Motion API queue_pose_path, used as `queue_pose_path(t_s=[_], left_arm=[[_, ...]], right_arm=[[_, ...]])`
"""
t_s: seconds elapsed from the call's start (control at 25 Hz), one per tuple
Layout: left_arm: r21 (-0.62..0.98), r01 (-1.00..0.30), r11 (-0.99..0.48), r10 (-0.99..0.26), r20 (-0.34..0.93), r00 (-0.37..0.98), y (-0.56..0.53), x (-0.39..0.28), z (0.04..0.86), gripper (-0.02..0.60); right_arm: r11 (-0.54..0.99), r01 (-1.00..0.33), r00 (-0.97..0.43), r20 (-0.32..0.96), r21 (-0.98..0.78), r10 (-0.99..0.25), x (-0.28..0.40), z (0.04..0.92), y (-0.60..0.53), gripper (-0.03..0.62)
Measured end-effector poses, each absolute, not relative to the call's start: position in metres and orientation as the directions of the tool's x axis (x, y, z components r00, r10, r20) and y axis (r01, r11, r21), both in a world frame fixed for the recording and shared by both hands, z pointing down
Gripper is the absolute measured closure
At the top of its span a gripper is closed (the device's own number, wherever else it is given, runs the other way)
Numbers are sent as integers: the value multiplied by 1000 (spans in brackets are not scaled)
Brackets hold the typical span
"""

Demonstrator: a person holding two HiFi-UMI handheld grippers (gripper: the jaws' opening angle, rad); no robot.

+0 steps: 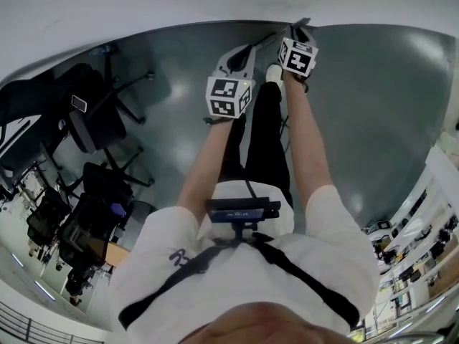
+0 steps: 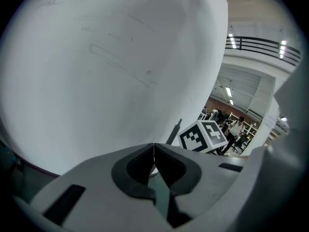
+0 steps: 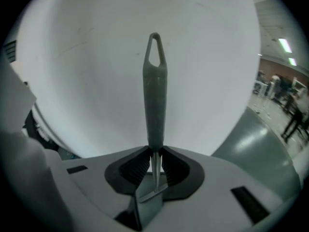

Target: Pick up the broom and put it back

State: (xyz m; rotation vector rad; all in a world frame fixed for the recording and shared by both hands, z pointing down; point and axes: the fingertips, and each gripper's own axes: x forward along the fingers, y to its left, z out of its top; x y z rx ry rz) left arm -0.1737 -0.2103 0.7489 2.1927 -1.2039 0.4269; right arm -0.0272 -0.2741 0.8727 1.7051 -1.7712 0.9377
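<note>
Right tongs (image 3: 154, 152) clamped on the broom (image 3: 154, 91), handle running straight to twelve o'clock!

Its long axis runs dead ahead of your pads, hanging loop at the far tip against the white wall (image 3: 82, 81); the brush end is out of sight. Your left tongs (image 2: 153, 154) are pressed together on nothing, so the right hand carries it. There's grey floor (image 1: 373, 99) underfoot and office chairs (image 1: 93, 120) off at nine o'clock.

Even indoor light fills your fisheye views: the white wall (image 2: 96, 57) glows, ceiling strips (image 2: 231, 41) flare, the floor (image 3: 256, 129) shines, edges bow darkly.
</note>
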Motion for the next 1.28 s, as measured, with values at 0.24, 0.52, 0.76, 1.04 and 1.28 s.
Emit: queue_pose_path(t_s=[0.24,0.52,0.76,1.04,1.28], left_arm=[[356,-850,-388,-657,540,526,-209,-185,754,569],[352,-853,-384,-655,547,521,-205,-185,756,569],[351,-856,-379,-641,568,516,-194,-188,762,569],[353,-852,-386,-633,570,523,-193,-186,763,569],[355,-848,-393,-625,574,530,-189,-183,768,569]], right_arm=[[-443,-893,215,797,-74,-565,14,852,-228,507],[-403,-911,236,684,-92,-690,47,842,-311,507],[-372,-925,183,762,-82,-621,73,862,-321,505],[-228,-964,56,738,-134,-672,59,865,-323,422],[-113,-968,-80,703,-223,-707,41,868,-317,385]])
